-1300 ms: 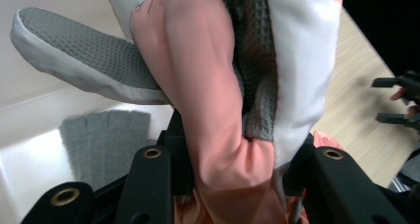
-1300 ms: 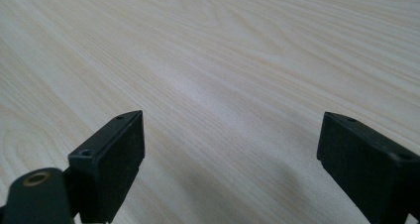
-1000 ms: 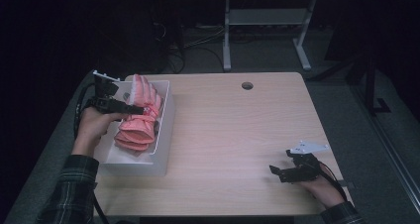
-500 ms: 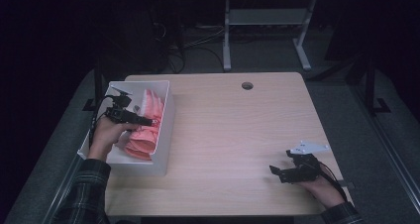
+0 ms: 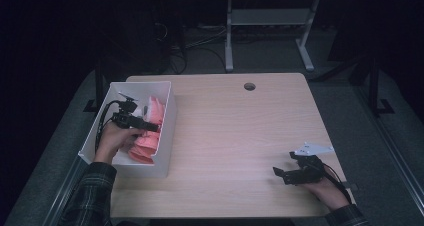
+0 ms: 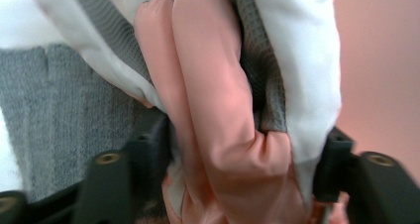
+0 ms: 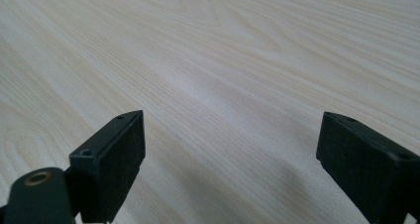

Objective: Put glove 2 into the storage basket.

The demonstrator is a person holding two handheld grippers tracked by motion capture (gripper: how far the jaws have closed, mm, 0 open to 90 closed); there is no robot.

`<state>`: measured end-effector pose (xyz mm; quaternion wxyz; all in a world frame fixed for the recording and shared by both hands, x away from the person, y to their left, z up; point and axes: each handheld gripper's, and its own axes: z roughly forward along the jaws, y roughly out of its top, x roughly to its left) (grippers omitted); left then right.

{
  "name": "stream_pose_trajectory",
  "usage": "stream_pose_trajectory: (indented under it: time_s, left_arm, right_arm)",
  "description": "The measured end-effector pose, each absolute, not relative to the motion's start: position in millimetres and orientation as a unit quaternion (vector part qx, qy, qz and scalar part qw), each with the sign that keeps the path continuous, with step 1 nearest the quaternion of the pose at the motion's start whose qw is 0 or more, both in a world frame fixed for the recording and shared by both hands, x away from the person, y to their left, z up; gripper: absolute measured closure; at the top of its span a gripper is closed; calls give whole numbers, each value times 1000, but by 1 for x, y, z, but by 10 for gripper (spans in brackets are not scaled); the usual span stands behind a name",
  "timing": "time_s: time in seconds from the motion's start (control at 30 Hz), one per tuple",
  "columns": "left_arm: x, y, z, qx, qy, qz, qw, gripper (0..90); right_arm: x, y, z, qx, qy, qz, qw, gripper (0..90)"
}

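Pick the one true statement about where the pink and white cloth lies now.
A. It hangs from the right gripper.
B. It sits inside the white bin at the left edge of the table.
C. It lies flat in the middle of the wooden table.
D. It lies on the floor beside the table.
B: the high view shows the pink and white cloth inside the white bin, where the left gripper reaches in.

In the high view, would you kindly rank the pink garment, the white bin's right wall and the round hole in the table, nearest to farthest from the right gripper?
From the right gripper, at the table's near right corner:
1. Round hole, far edge of the table, up and slightly left.
2. White bin's right wall, across the table to the left.
3. Pink garment, inside the bin, just beyond that wall.
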<state>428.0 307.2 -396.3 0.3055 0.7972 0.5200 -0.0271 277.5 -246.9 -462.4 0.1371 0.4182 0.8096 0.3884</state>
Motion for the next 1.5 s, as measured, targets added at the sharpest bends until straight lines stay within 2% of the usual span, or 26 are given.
stream_pose_trajectory:
  time_s: [0.13, 0.27, 0.83, 1.07, 1.5]
  left_arm:
    - [426, 309, -388, 796, 524, -2, 304, 199]
    - [424, 314, -371, 791, 523, 17, 316, 161]
    - [408, 302, -295, 803, 470, 69, 359, 159]
    - [393, 274, -274, 813, 424, 76, 392, 159]
    - [375, 204, -270, 848, 349, 64, 392, 159]
  right_arm:
    - [278, -245, -462, 414, 812, 389, 136, 114]
    - [277, -244, -461, 414, 812, 388, 136, 114]
    - [276, -244, -460, 413, 812, 388, 138, 113]
    - [277, -244, -461, 411, 813, 387, 141, 114]
    - [276, -244, -461, 408, 814, 388, 142, 114]
